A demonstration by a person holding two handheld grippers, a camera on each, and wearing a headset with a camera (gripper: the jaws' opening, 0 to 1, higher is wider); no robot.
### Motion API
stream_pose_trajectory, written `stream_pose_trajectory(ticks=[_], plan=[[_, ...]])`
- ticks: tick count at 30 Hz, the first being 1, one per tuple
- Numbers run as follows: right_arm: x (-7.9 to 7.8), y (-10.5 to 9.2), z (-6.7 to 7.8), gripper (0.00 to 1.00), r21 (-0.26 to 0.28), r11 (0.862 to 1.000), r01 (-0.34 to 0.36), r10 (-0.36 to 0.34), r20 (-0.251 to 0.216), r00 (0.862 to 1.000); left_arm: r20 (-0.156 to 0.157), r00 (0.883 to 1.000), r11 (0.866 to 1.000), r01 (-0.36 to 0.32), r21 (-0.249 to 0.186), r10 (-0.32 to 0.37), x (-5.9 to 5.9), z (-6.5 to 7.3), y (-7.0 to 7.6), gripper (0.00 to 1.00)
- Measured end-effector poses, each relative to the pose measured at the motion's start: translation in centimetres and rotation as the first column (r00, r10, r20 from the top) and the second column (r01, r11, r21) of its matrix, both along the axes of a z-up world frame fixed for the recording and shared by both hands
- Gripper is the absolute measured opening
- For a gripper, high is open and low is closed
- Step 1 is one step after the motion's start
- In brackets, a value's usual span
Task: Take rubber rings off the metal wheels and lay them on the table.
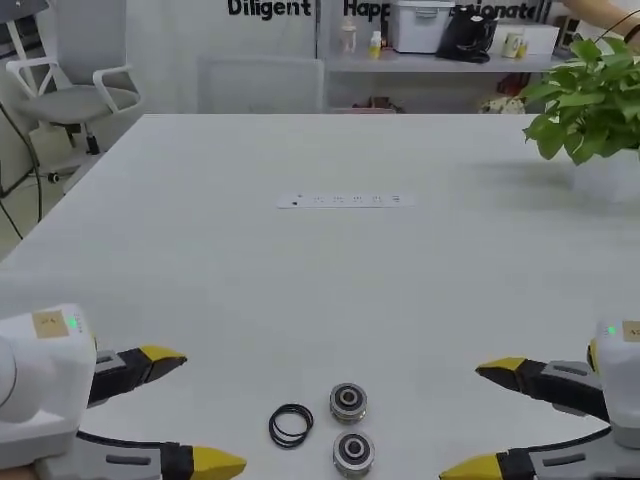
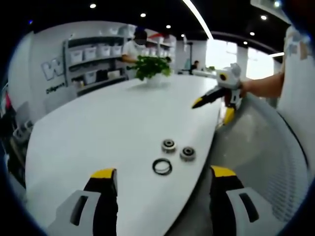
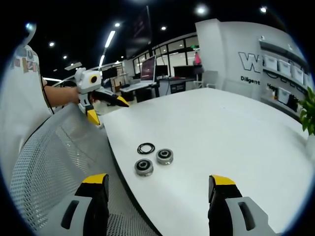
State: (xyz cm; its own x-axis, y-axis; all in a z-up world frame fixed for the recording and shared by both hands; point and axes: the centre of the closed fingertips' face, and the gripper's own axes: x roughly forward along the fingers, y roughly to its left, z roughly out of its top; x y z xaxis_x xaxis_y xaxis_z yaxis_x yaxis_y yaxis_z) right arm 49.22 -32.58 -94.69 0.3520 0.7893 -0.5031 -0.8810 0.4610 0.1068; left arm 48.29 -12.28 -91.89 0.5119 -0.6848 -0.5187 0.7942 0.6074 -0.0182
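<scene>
- Looking down in the head view, the left gripper (image 1: 190, 410) and the right gripper (image 1: 485, 418) hung low over the near edge of the white table (image 1: 300, 270). Both had their jaws spread wide and held nothing. Between them lay two metal wheels (image 1: 350, 425), one just behind the other, with the black rubber rings (image 1: 291, 424) flat on the table just beside them. The rings lay overlapped, probably set close to the wheels to keep the work within easy reach. Whether any ring was left on a wheel could not be told.
- From the left gripper view, the gripper's own jaws stood apart and framed the rubber rings (image 2: 162, 166), with the metal wheels (image 2: 178, 149) just beyond. This suggests it was aimed at the workpieces. The right gripper (image 2: 212, 112) showed farther off, open and clear of the parts. A potted plant (image 2: 152, 66) stood well apart at the far end.
- From the right gripper view, the jaws were likewise spread and empty. The metal wheels (image 3: 154, 162) and rubber rings (image 3: 145, 148) rested near the table's edge, and the left gripper (image 3: 108, 112) beyond them was open.
</scene>
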Motion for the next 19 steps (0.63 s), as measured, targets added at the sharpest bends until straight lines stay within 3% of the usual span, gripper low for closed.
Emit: stream_pose_trajectory(ticks=[19], plan=[[0.01, 0.47, 0.27, 0.83, -0.009, 1.000, -0.012, 0.012, 0.014, 1.000, 0.000, 1.000, 1.000, -0.008, -0.002, 0.008, 0.09, 0.06, 0.11, 0.77]])
